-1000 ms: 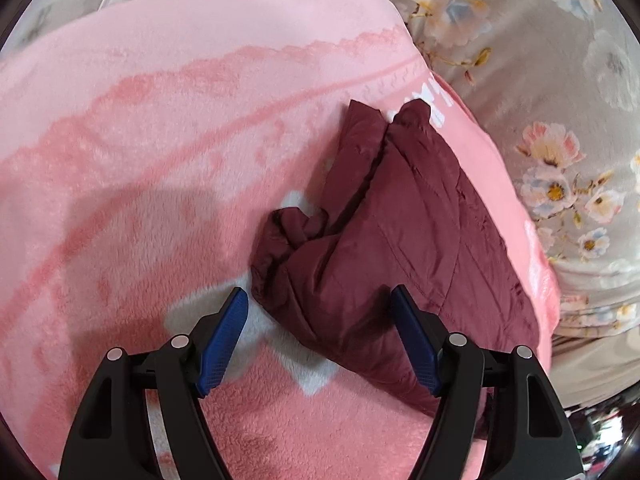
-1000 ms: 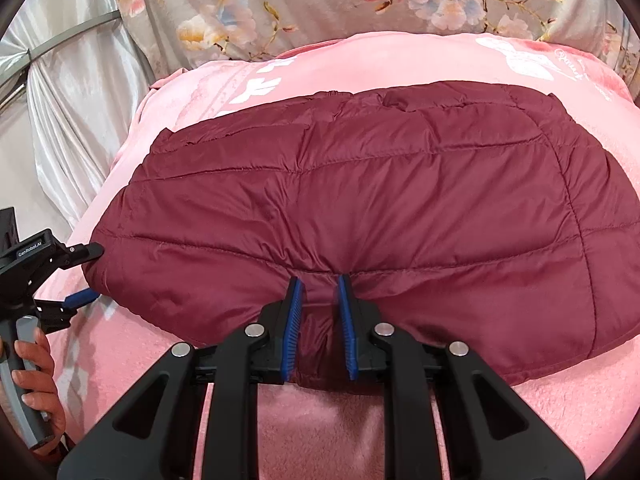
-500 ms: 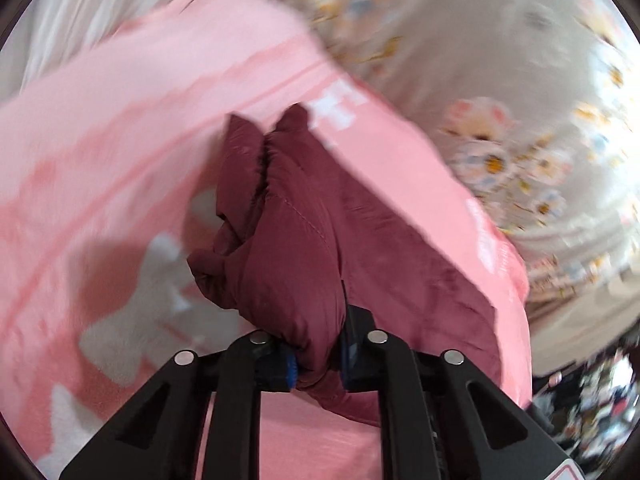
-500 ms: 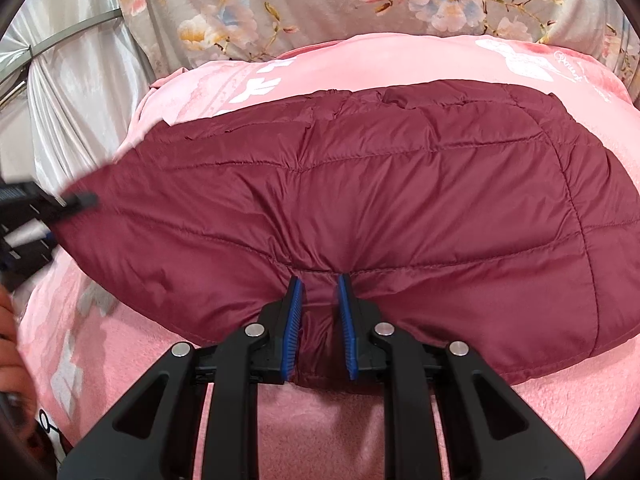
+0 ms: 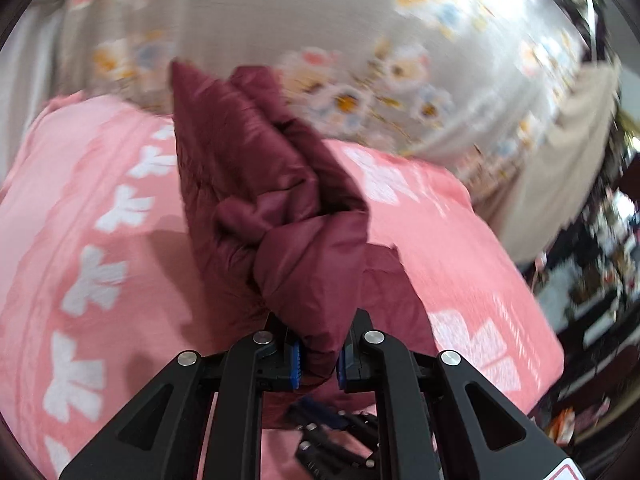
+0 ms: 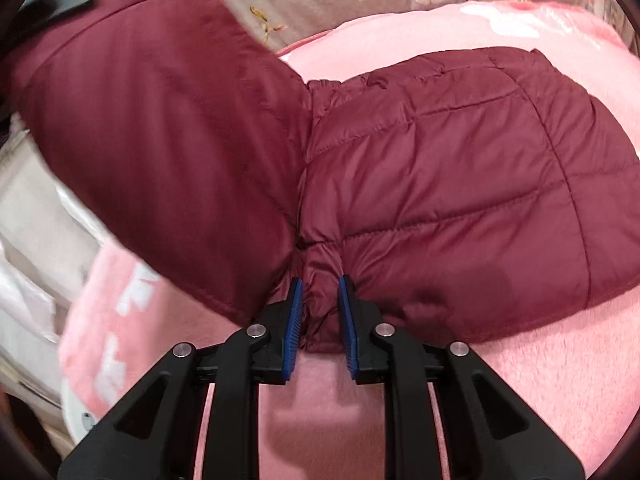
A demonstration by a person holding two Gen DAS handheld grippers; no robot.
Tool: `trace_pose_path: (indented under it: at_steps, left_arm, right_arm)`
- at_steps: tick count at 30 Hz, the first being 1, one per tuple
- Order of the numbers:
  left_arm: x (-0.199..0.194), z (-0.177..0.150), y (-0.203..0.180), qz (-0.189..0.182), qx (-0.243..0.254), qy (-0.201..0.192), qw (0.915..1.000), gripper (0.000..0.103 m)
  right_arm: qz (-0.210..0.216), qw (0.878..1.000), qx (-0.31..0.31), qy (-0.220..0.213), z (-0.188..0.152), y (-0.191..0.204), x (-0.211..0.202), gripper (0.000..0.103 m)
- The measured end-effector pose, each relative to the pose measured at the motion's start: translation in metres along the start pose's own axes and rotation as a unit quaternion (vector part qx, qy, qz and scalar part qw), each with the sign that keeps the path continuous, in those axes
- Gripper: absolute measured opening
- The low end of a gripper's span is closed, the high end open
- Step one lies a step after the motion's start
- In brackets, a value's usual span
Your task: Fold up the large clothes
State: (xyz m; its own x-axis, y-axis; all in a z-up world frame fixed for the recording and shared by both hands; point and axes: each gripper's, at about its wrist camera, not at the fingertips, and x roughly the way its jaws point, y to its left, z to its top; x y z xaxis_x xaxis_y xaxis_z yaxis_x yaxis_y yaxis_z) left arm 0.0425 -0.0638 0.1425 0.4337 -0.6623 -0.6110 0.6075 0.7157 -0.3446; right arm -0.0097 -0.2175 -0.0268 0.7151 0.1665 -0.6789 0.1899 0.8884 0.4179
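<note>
A maroon quilted puffer jacket (image 6: 460, 168) lies on a pink blanket (image 6: 520, 380). My right gripper (image 6: 320, 320) is shut on the jacket's near hem at its middle. My left gripper (image 5: 318, 356) is shut on a bunched end of the same jacket (image 5: 280, 208) and holds it lifted above the blanket (image 5: 80, 220). In the right wrist view the lifted left half (image 6: 160, 140) stands up and leans over toward the flat right half. The left gripper shows there only as a dark blur at the top left (image 6: 60, 0). The right gripper's tips (image 5: 332, 436) show below the left gripper.
The blanket has white bow patterns (image 5: 96, 276) and covers a bed. A grey floral cloth (image 5: 360, 60) hangs behind it. Cluttered shelves (image 5: 600, 280) stand beyond the bed's right edge. White bags (image 6: 24, 280) lie past its left edge.
My left gripper closed on the jacket's left end, then lifted it and swung it up and over toward the right. My right gripper stayed shut on the hem.
</note>
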Motion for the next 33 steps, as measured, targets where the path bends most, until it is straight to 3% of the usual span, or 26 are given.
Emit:
trace_pose_path:
  at_steps: [5, 11, 13, 15, 17, 20, 23, 27, 33]
  left_arm:
    - [0.052, -0.005, -0.028, -0.013, 0.007, 0.051, 0.9986, 0.009]
    - [0.114, -0.033, -0.041, -0.014, -0.002, 0.134, 0.9909, 0.015]
    - [0.107, -0.035, -0.040, -0.025, -0.015, 0.128, 0.9914, 0.017]
    - [0.089, -0.029, -0.038, -0.045, -0.025, 0.111, 0.9925, 0.025]
    - [0.067, -0.021, -0.034, -0.064, -0.028, 0.085, 0.9939, 0.047]
    - [0.022, -0.005, -0.020, -0.059, -0.039, 0.018, 0.9973, 0.064]
    - [0.007, 0.005, -0.006, -0.039, -0.050, -0.008, 0.9979, 0.067]
    - [0.024, -0.001, 0.026, 0.043, -0.072, 0.020, 0.9963, 0.067]
    - [0.055, -0.025, 0.055, 0.054, -0.109, 0.074, 0.9897, 0.065]
  right_arm:
    - [-0.023, 0.999, 0.001, -0.039, -0.001, -0.017, -0.042, 0.019]
    - [-0.087, 0.993, 0.000, -0.077, 0.002, -0.051, -0.084, 0.020]
    - [-0.096, 0.991, 0.004, -0.089, 0.004, -0.058, -0.094, 0.023]
    - [-0.096, 0.990, 0.012, -0.104, 0.011, -0.063, -0.104, 0.032]
    - [-0.094, 0.988, 0.014, -0.122, 0.017, -0.064, -0.115, 0.038]
    - [-0.075, 0.986, 0.004, -0.150, 0.036, -0.057, -0.126, 0.056]
    - [-0.064, 0.983, -0.021, -0.168, 0.052, -0.044, -0.127, 0.065]
    - [-0.061, 0.983, -0.043, -0.168, 0.074, -0.028, -0.117, 0.069]
    - [-0.088, 0.990, -0.023, -0.107, 0.094, -0.035, -0.076, 0.073]
